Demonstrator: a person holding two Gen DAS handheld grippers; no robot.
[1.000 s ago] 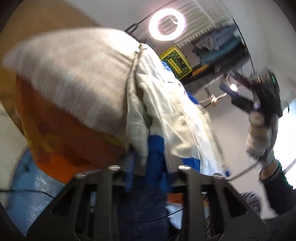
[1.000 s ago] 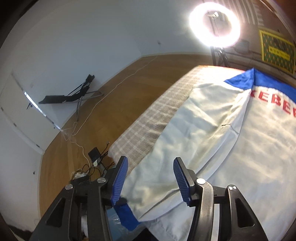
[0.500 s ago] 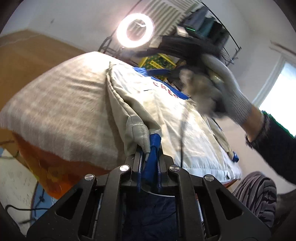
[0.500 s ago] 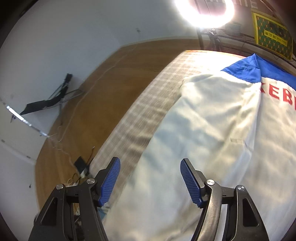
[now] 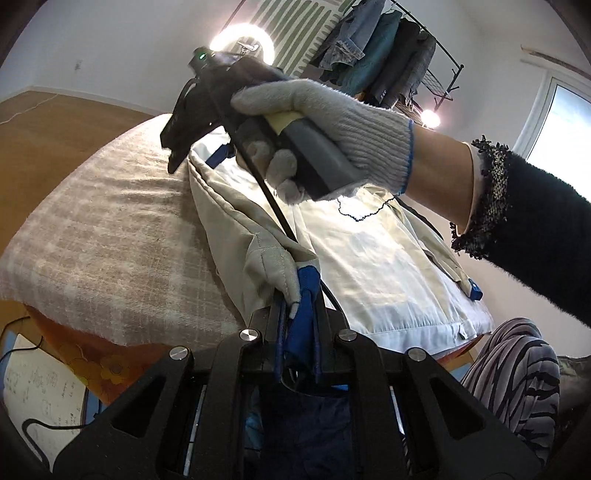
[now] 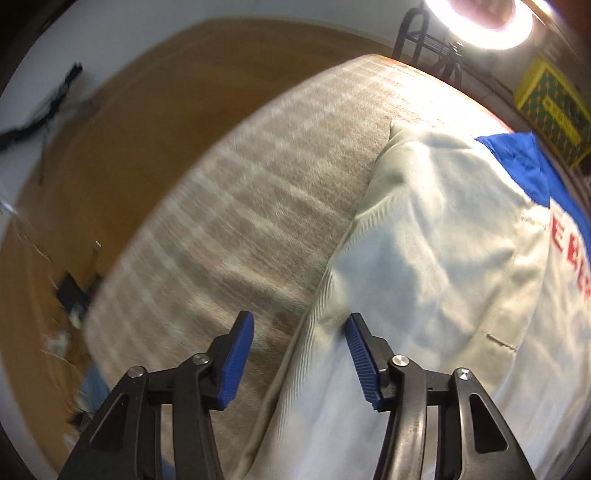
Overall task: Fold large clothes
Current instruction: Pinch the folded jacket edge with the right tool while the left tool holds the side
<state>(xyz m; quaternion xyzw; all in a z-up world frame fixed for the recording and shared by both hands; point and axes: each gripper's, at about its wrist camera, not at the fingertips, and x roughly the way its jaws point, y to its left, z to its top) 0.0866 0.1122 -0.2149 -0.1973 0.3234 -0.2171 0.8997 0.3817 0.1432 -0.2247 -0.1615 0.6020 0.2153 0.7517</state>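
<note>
Meanwhile, the left gripper (image 5: pixel 297 314) pinched a cuff of the soft, limp cream jacket (image 6: pixel 436 258) spread on the blanket-covered table (image 6: pixel 266 206); the right gripper (image 6: pixel 299 354) hovered agape over its sleeve edge, judged the next hold.

Ring light (image 6: pixel 480 18), clothes rack (image 5: pixel 388 48), plaid blanket (image 6: pixel 258 192)

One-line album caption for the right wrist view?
Open right gripper poised over the cream jacket's edge on a checked blanket.
</note>
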